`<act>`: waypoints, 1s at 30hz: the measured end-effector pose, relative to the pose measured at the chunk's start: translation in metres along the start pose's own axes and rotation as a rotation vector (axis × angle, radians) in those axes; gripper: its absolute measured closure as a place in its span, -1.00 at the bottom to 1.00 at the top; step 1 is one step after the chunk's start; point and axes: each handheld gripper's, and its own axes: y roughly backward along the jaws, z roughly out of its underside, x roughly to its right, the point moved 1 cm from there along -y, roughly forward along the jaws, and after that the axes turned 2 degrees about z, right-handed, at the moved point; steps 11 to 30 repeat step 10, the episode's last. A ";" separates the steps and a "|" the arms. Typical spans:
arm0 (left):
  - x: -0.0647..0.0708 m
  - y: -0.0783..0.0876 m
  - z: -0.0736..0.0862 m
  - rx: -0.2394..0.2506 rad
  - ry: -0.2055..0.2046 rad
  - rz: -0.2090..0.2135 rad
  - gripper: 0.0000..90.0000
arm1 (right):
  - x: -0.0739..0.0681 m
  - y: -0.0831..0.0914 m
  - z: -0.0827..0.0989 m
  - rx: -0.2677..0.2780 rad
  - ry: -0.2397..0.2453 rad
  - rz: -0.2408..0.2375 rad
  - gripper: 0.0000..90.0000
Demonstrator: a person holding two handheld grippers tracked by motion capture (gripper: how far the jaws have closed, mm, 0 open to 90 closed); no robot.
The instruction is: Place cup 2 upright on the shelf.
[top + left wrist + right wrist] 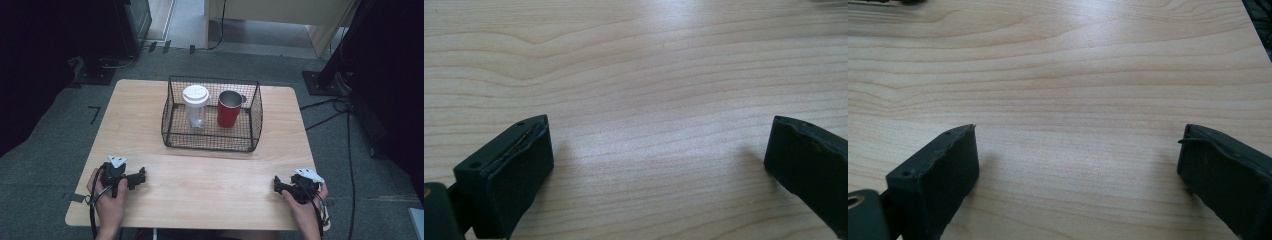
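Observation:
A black wire basket (175,135) stands at the middle back of the wooden table (150,100). Inside it a clear tumbler with a white lid (195,106) stands upright on the left, and a red metal cup (229,108) stands upright on the right. My left gripper (142,175) rests on the table at the front left, held in a hand, jaws wide apart over bare wood (659,150). At the front right my right gripper (275,185) lies in the other hand, its jaws likewise spread with nothing between them (1078,150).
Grey carpet surrounds the table. Black stands and cables (345,115) lie on the floor at the right, dark equipment (100,65) at the back left. Bare wood stretches between the two grippers and in front of the basket.

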 end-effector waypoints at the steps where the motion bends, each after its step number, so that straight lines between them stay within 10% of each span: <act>1: 0.000 0.000 0.000 0.000 0.000 0.000 -1.00 | 0.000 0.000 0.000 0.000 0.001 0.000 -0.95; 30: 0.000 0.000 0.000 0.000 0.002 -0.002 -1.00 | 0.000 -0.001 -0.001 -0.004 -0.002 0.002 -0.97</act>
